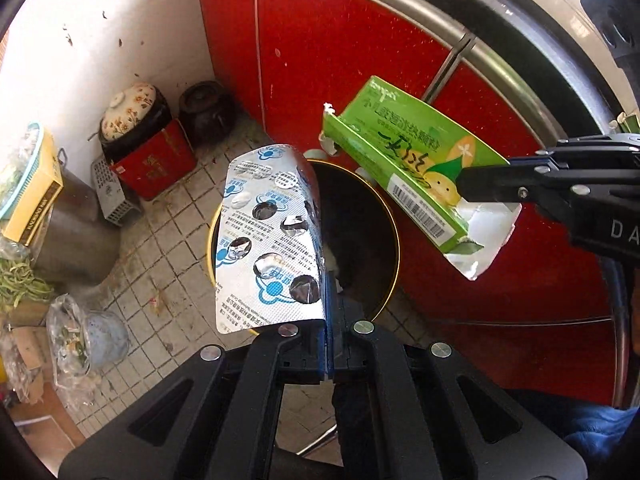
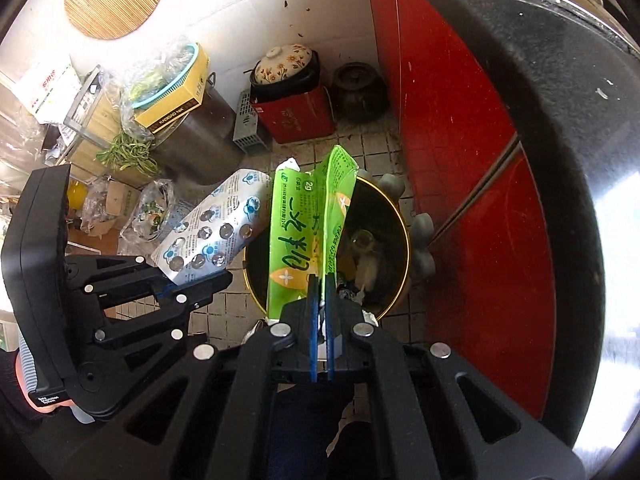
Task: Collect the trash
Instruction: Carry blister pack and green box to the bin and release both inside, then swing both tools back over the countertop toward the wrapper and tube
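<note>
Left gripper (image 1: 328, 300) clamped on silver foil blister pack (image 1: 268, 236); right gripper (image 2: 320, 304) clamped on flattened green cardboard box (image 2: 300, 248); both above black gold-rimmed bin (image 2: 384, 216).

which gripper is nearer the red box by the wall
Left. The left gripper is on the red box's side of the bin; the right gripper is over the bin.

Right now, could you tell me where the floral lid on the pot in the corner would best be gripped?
Probably by the small round knob at the top of the floral lid, coming from above. The lid is domed and smooth, resting on the black pot, so only the knob seems narrow enough for two fingers.
</note>
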A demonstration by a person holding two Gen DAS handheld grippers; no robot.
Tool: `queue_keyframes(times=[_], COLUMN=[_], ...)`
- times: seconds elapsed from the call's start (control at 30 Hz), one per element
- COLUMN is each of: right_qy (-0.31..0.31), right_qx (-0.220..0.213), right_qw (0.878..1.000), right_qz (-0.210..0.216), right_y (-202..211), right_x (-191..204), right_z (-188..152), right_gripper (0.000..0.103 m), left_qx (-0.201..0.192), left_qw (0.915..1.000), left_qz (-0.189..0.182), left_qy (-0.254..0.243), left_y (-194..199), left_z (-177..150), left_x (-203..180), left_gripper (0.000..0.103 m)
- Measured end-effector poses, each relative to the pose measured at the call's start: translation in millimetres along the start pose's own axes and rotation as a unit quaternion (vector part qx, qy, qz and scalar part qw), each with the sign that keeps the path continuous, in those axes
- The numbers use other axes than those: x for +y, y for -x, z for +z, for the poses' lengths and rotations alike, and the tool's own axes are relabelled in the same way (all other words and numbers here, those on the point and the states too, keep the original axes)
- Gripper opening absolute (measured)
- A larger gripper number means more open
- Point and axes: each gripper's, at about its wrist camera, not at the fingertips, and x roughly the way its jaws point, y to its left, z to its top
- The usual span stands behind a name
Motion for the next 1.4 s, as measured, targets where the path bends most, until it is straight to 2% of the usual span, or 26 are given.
queue_keyframes(times=[0.13,0.17,0.2,0.23,0.27,0.3,0.37,0.4,0.63,0.7,0.73,0.83,0.93,1.0,1.1,1.17,1.27,1.37,1.4], right_qy=[-0.001,0.0,0.001,0.003,0.004,0.003,0.001,0.003,-0.007,-0.01,-0.013,-0.023,-0.045,-0.073,-0.132,-0.177,-0.247,-0.304,-0.315], right_qx=[0.008,0.015,0.021,0.027,0.03,0.032,0.024,0.01,0.001,-0.015,-0.023,-0.073,-0.118,-0.151,-0.189,-0.212,-0.238,-0.254,-0.259], right_qw=[1.0,1.0,1.0,1.0,0.999,0.999,1.0,1.0,1.0,1.0,1.0,0.997,0.992,0.985,0.97,0.955,0.928,0.9,0.892], right_qz=[-0.004,-0.007,-0.009,-0.012,-0.015,-0.014,-0.011,-0.012,-0.003,0.002,0.005,0.009,-0.004,-0.029,-0.075,-0.108,-0.148,-0.184,-0.195], right_y=[-13.4,-20.0,-25.6,-29.0,-31.5,-31.8,-29.7,-25.0,0.3,26.0,37.4,101.5,156.3,196.6,247.3,278.5,316.1,345.5,354.9], right_x=[-1.9,-1.6,-1.1,-0.9,-1.9,-2.8,-4.3,-4.5,-1.3,1.1,0.7,-2.3,-17.7,-39.0,-76.3,-103.2,-139.7,-164.3,-169.6], right_z=[5.9,8.9,11.3,12.3,12.1,11.2,10.1,8.7,2.7,-0.3,-2.9,-16.0,-35.5,-58.9,-104.7,-141.5,-202.2,-261.5,-281.0], right_gripper=[0.004,0.004,0.004,0.004,0.01,0.016,0.067,0.069,0.069,0.072,0.075,0.081,0.086,0.088,0.088,0.088,0.088,0.088,0.088], left_qx=[0.006,0.011,0.024,0.03,0.029,0.015,0.018,0.021,0.014,0.002,-0.011,-0.042,-0.069,-0.084,-0.107,-0.114,-0.116,-0.119,-0.12], left_qw=[0.9999,0.9998,0.9996,0.9994,0.9994,0.9997,0.9997,0.9996,0.9997,0.9999,0.9998,0.9986,0.9966,0.9936,0.9821,0.9703,0.9427,0.9166,0.9029], left_qz=[-0.013,-0.014,-0.016,-0.016,-0.012,-0.011,-0.006,-0.005,0.0,0.006,0.013,0.028,0.013,-0.002,-0.049,-0.087,-0.141,-0.172,-0.183], left_qy=[-0.003,0.0,0.006,0.009,0.015,0.018,0.016,0.017,0.019,0.01,0.005,-0.014,-0.044,-0.076,-0.148,-0.195,-0.279,-0.341,-0.37], left_y=[-12.3,-17.5,-23.9,-28.1,-29.9,-28.6,-32.0,-33.4,-14.8,2.2,16.0,53.9,85.7,100.2,116.3,123.0,128.2,133.9,138.4], left_z=[1.5,1.7,1.2,1.2,-0.7,-2.6,-4.9,-6.0,-10.7,-9.5,-7.2,2.7,16.3,25.3,39.7,48.6,59.3,59.9,58.7], left_x=[3.8,6.1,8.4,10.8,13.2,14.2,15.3,15.2,17.7,14.2,10.4,-9.3,-41.3,-70.7,-132.8,-175.2,-252.0,-311.0,-335.9], left_gripper=[0.001,0.009,0.022,0.055,0.077,0.078,0.078,0.078,0.078,0.082,0.087,0.095,0.096,0.096,0.096,0.096,0.096,0.096,0.096])
